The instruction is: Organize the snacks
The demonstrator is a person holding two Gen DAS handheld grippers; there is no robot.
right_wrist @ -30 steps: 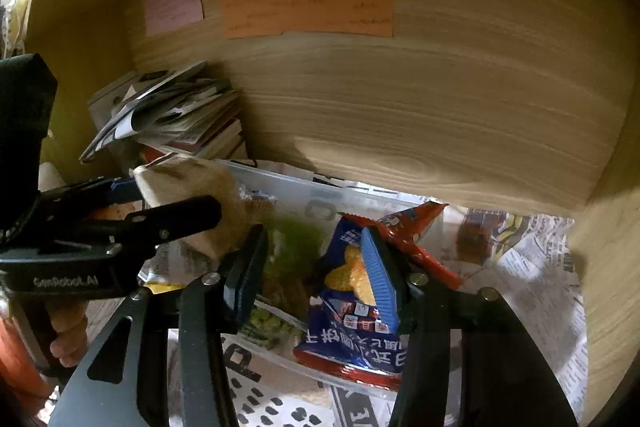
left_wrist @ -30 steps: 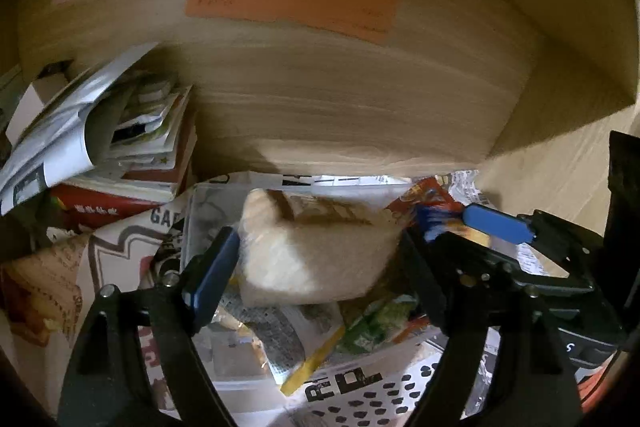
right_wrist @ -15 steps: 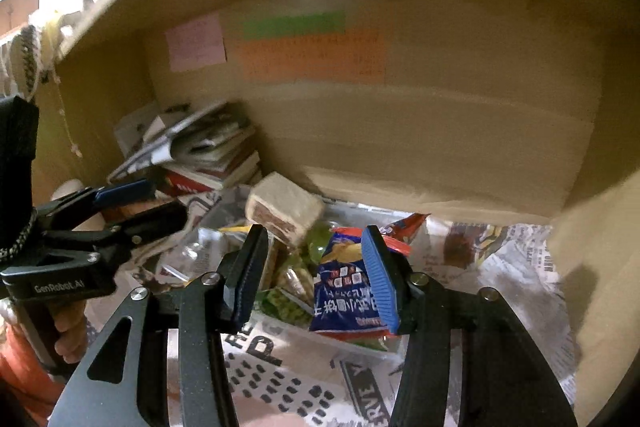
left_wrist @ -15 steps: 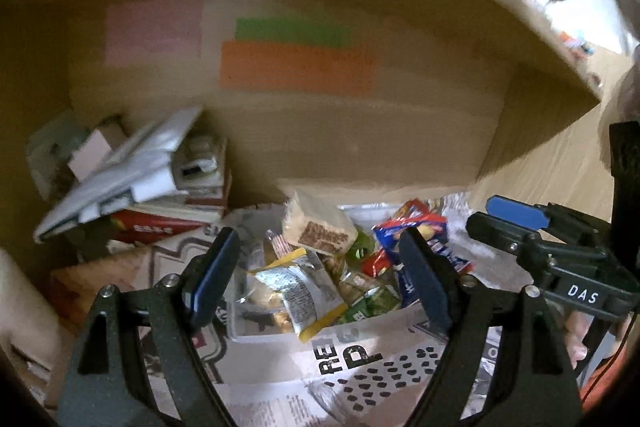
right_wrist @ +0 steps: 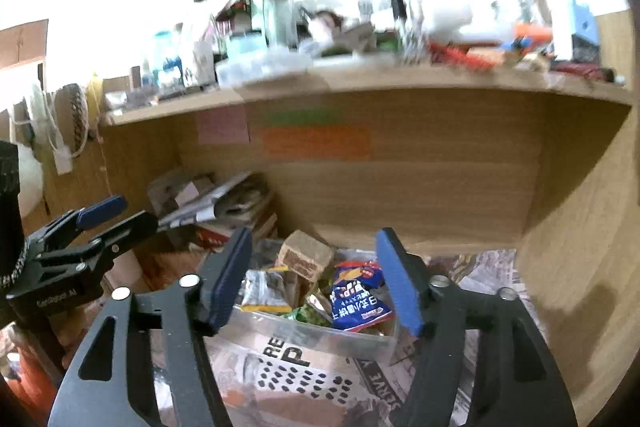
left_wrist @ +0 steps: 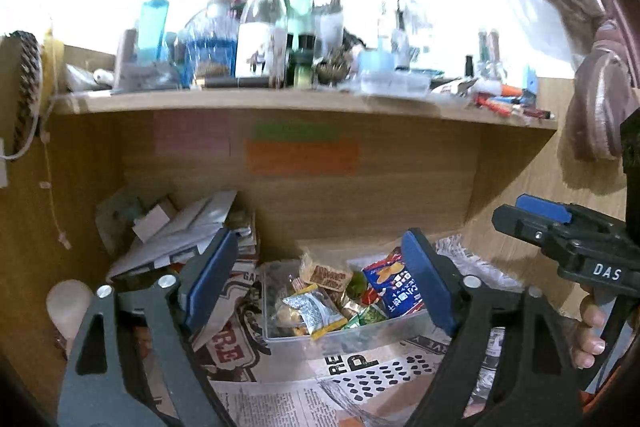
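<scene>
A clear plastic bin [left_wrist: 360,335] [right_wrist: 320,337] of snacks sits on newspaper inside a wooden cubby. A tan wrapped block [left_wrist: 326,273] [right_wrist: 306,255] lies on top of the pile. Beside it are a blue chip bag [left_wrist: 396,287] [right_wrist: 358,301] and a silver-and-yellow packet [left_wrist: 312,311]. My left gripper [left_wrist: 319,239] hangs back from the bin, its jaws opening with nothing between them. My right gripper [right_wrist: 314,233] is also drawn back, jaws opening and empty. Each gripper shows at the edge of the other's view.
A stack of magazines and papers [left_wrist: 192,227] fills the cubby's left side. Coloured sticky notes [left_wrist: 304,157] are on the back panel. The shelf above carries several bottles [left_wrist: 264,27]. Newspaper [left_wrist: 360,363] covers the floor, and a person's fingers [left_wrist: 588,331] hold the right handle.
The left gripper let go of the tan block and the right let go of the blue chip bag; both now lie in the bin. Both grippers pulled back and up, showing the shelf top.
</scene>
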